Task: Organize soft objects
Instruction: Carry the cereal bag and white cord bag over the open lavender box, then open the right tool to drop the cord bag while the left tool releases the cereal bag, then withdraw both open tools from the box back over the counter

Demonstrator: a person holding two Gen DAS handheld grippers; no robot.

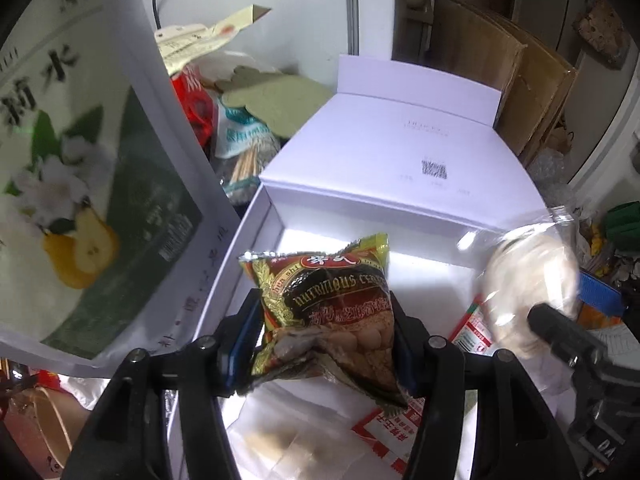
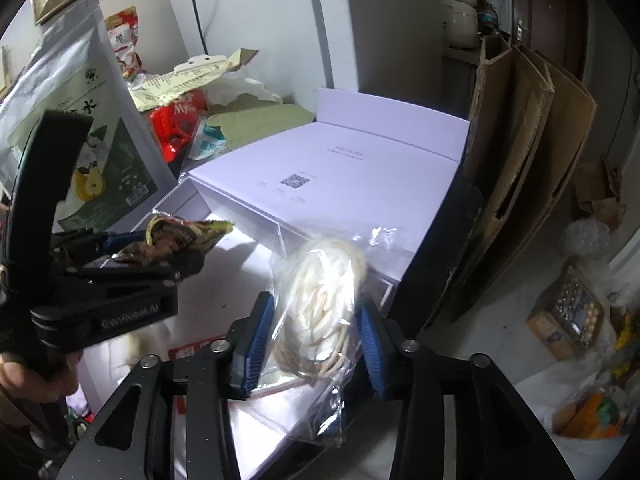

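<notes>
Mostly, we could not see the floor of the white box (image 1: 256, 220), since packets and our own tools covered much of it. Our left gripper (image 1: 320, 344) was closed on the cereal packet (image 1: 332, 304), holding it just above the near end of the box; the packet's lower corner was crumpled and hard to read. Our right gripper (image 2: 316, 344) had the clear bag of pale noodles (image 2: 324, 300) between its blue pads, though the loose film hid whether the pads pressed on it. In the left view that bag (image 1: 528, 280) was blurred at the right edge of the box. A flat red-printed packet (image 1: 384, 436) lay inside, partly covered. To the left stood a tall pear-printed pouch (image 1: 80, 184), cut off by the frame; flattened cardboard (image 2: 520, 152) leaned at the far right.
</notes>
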